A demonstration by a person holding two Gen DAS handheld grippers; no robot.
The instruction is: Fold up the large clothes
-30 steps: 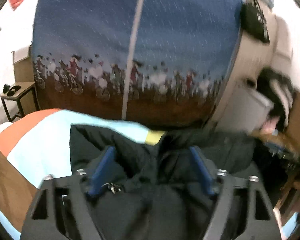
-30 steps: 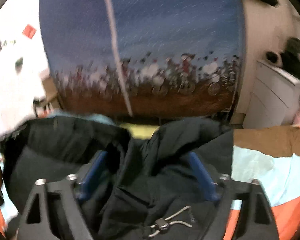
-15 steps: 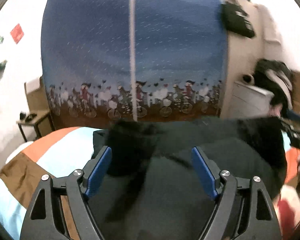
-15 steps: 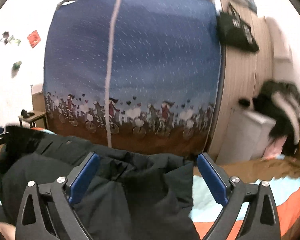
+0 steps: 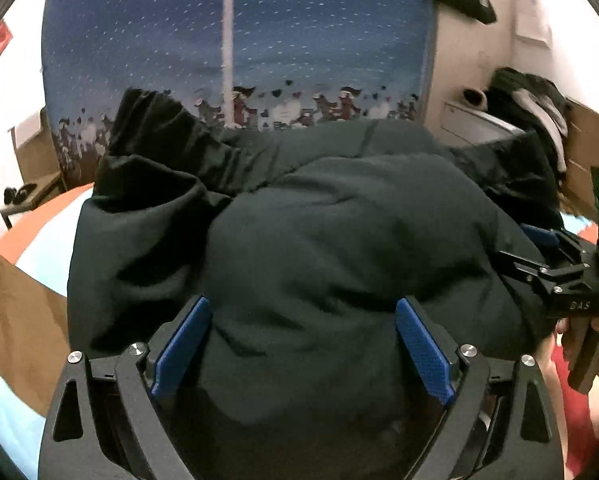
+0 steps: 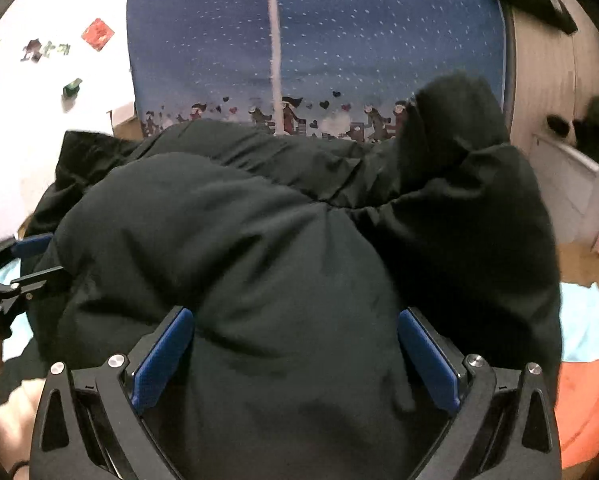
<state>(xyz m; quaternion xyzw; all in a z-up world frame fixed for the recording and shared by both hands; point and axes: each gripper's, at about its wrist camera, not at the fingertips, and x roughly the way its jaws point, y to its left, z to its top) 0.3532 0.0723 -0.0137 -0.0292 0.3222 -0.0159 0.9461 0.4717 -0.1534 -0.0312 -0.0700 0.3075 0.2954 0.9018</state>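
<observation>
Left gripper: blue textured pads wide apart, jaws opening right now. Padded fabric bulges up between the pads; can't tell if either pad touches it, but nothing is pinched.

Right gripper: same picture, blue pads at full spread, jaws wide. Fabric mounds between them, no pinch visible.

Task item: bulky black padded jacket, puffy matte fabric, lying heaped on the bed. It fills the middle of both wrist views. One rumpled black sleeve or hood end sticks up at the jacket's far left in the left view; a similar hump rises at the jacket's far right in the right view.

Each gripper shows in the other's camera: right gripper at the jacket's right edge with a hand on its grip; left gripper at the jacket's left edge.

Under the jacket: bedspread with orange, pale blue and brown blocks, visible left of the jacket in the left view, right of it in the right view.

Beyond the jacket: blue curtain with white flecks and a cartoon cyclist border. Right of the jacket, white drawer unit with dark clothes piled on top. Left of the jacket, small side table by the white wall.
</observation>
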